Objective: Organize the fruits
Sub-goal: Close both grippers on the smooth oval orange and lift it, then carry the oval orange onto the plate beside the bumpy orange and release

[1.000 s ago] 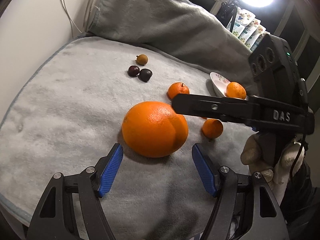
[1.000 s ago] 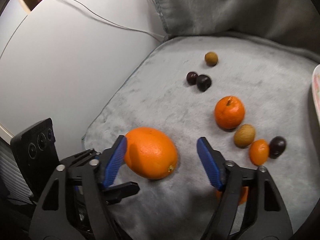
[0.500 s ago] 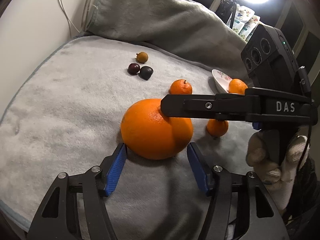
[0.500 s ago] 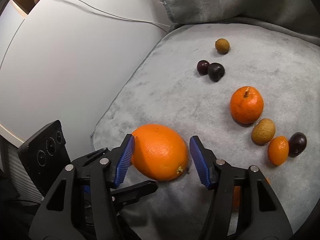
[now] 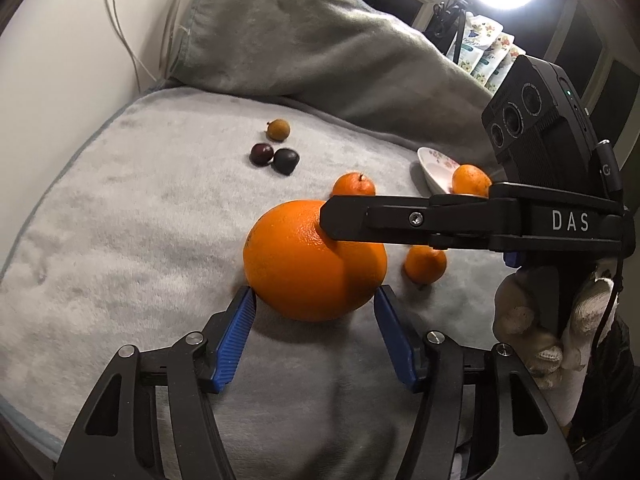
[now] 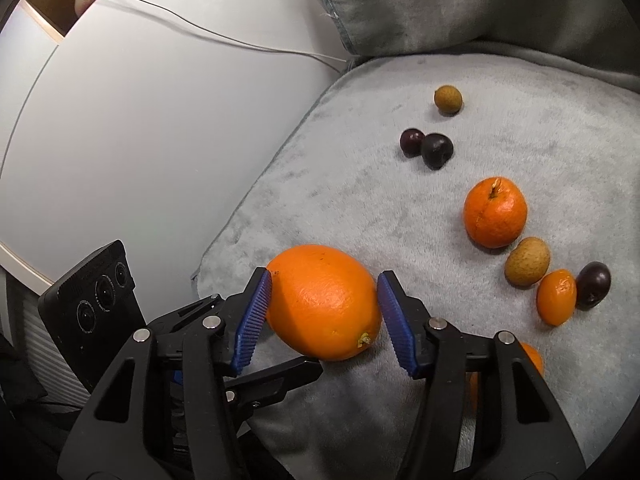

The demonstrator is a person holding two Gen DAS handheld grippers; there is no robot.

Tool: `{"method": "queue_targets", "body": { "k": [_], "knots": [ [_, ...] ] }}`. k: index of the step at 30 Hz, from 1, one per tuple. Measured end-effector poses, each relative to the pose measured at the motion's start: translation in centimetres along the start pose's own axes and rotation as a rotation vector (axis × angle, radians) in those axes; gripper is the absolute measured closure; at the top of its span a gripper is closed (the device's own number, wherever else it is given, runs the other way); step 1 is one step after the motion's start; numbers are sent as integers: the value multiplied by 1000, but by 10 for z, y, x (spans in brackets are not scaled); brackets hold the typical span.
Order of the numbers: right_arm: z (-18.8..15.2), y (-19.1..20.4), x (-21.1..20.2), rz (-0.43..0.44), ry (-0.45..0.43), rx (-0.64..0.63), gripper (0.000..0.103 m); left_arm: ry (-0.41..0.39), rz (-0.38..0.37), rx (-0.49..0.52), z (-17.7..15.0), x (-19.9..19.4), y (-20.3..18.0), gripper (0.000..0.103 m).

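Note:
A large orange lies on the grey fleece blanket. My left gripper has its blue pads on both sides of the orange's near half, touching or nearly touching it. My right gripper comes in from the side; its pads also sit against the orange. Its upper finger crosses the orange's top in the left wrist view. A tangerine, two small mandarins, two tan longans and three dark plums lie scattered on the blanket.
A small floral dish with a mandarin beside it stands at the blanket's right. A folded grey blanket rises behind. The white table with a cable lies beyond the blanket's left edge. A gloved hand holds the right gripper.
Both grippers have moved in on the large orange and narrowed, from wide open around it to pads at its sides. The orange has stayed in place.

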State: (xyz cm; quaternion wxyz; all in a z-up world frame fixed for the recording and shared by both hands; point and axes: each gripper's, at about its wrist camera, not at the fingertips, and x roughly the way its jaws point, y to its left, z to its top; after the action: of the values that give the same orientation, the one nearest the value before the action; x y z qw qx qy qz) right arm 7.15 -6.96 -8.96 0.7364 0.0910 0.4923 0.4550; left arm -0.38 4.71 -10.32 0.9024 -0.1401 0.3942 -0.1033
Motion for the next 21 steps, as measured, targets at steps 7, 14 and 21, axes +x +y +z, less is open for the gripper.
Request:
{"method": "queue_targets", "body": {
  "k": [7,14,21],
  "knots": [
    [3,6,-23,-18,-58,-11,45,-33,-22,20,12,-7,-12,42],
    [5,6,-45,-35,-110,-10,45,-59,-51,48,24,-7,-29,42],
    [7,-2,-72,-72,-172,4,45,-68,-88,96,37,0,-49,42]
  ]
}}
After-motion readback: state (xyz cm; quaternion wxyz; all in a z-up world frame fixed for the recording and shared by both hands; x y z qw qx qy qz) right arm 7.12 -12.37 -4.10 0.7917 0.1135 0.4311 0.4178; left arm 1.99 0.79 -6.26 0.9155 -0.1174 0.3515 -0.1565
